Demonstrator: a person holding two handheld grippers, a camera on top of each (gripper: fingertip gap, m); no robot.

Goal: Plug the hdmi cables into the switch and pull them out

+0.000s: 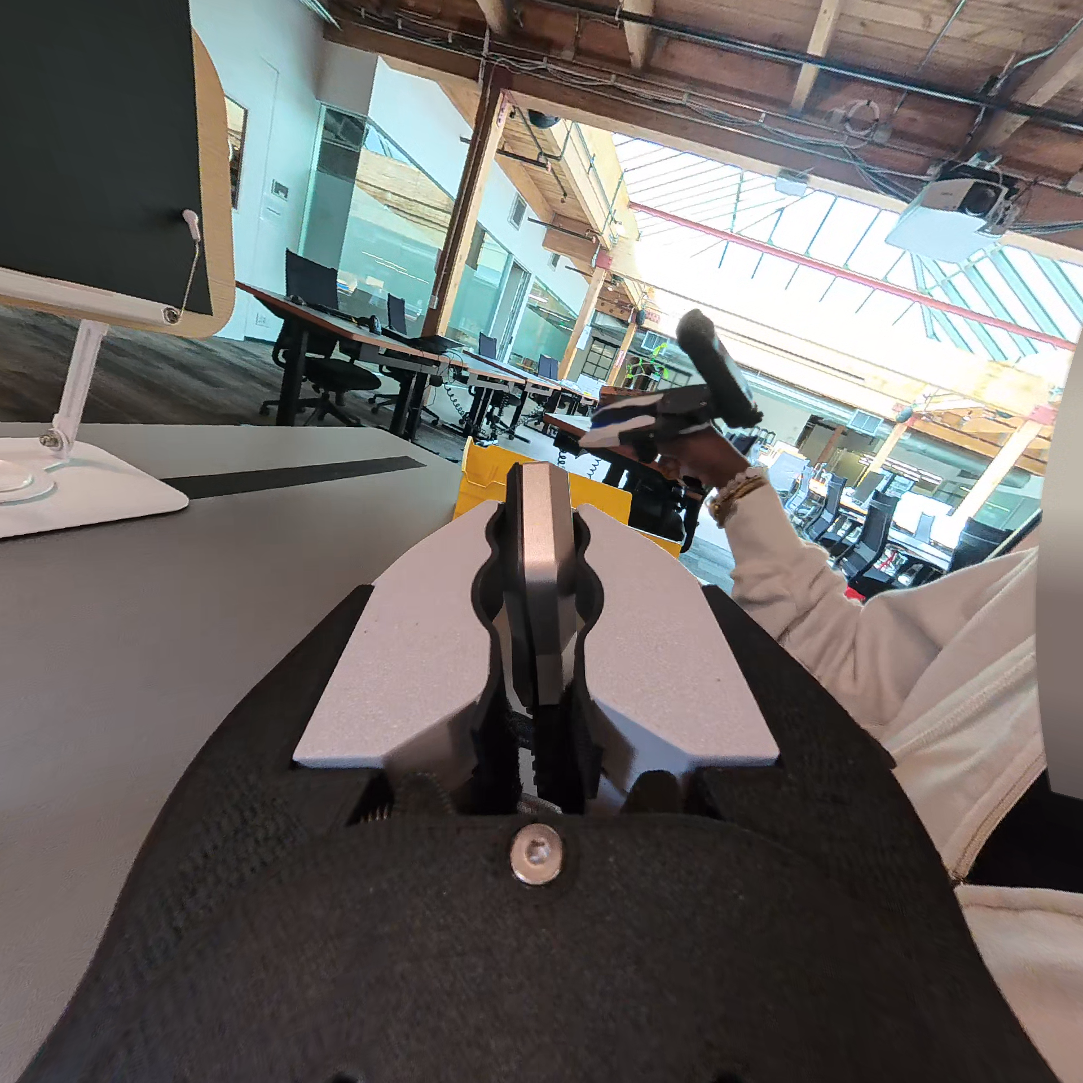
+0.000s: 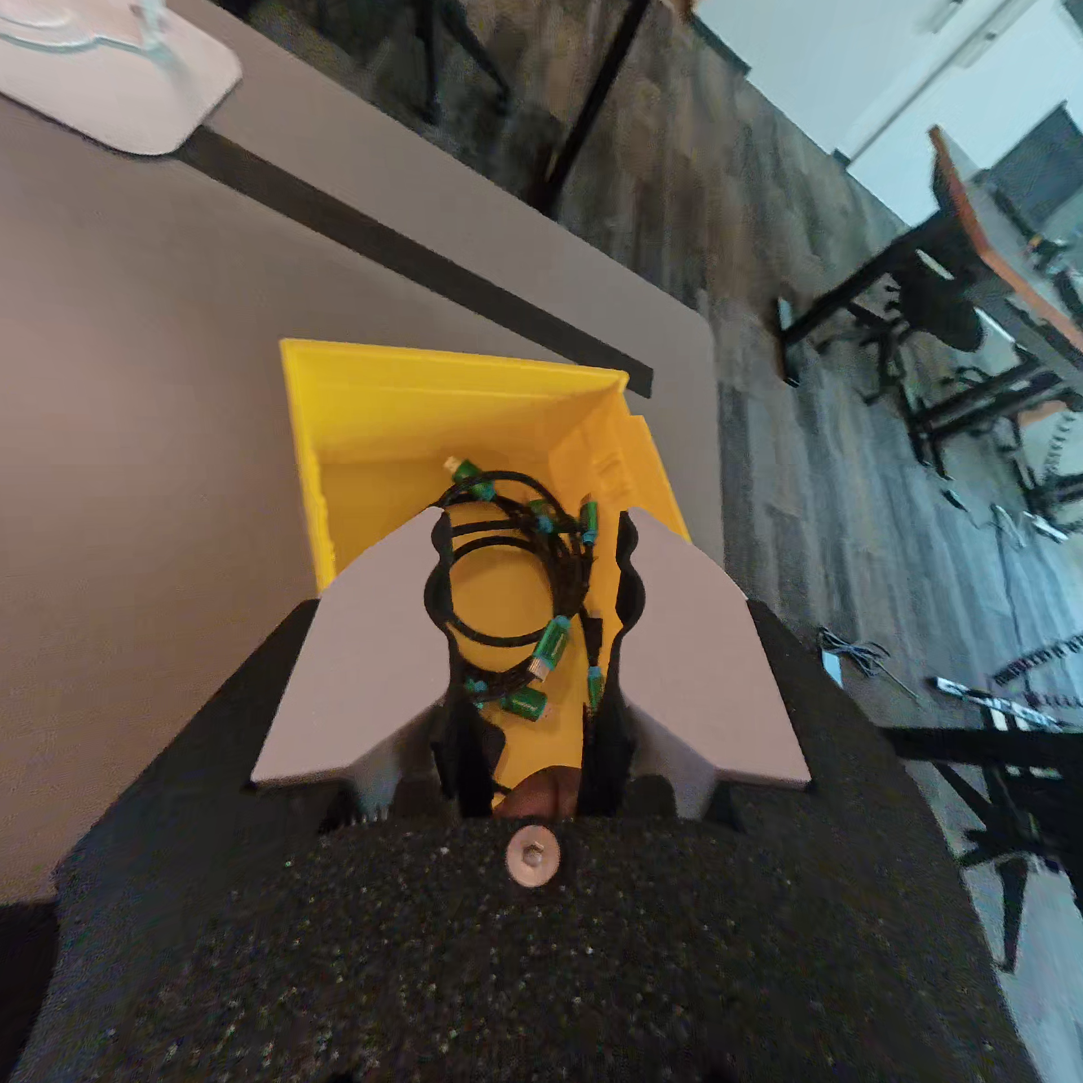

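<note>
My left gripper (image 1: 540, 516) is shut on a flat grey metal switch (image 1: 542, 562), held edge-on above the grey table (image 1: 176, 615). My right gripper (image 2: 530, 518) is open and empty, hovering over a yellow bin (image 2: 410, 404). In the bin lies a tangle of black HDMI cables (image 2: 516, 586) with green plugs. The cables show between the right jaws but are below them, not touched. In the left wrist view the right gripper (image 1: 598, 431) shows farther off, held up in a hand over the bin (image 1: 486, 474).
A white stand base (image 1: 88, 486) with a black board (image 1: 88, 146) stands at the table's far left; it also shows in the right wrist view (image 2: 117, 76). A black tape strip (image 2: 381, 252) runs near the far edge. A white sleeve (image 1: 850, 615) is at right.
</note>
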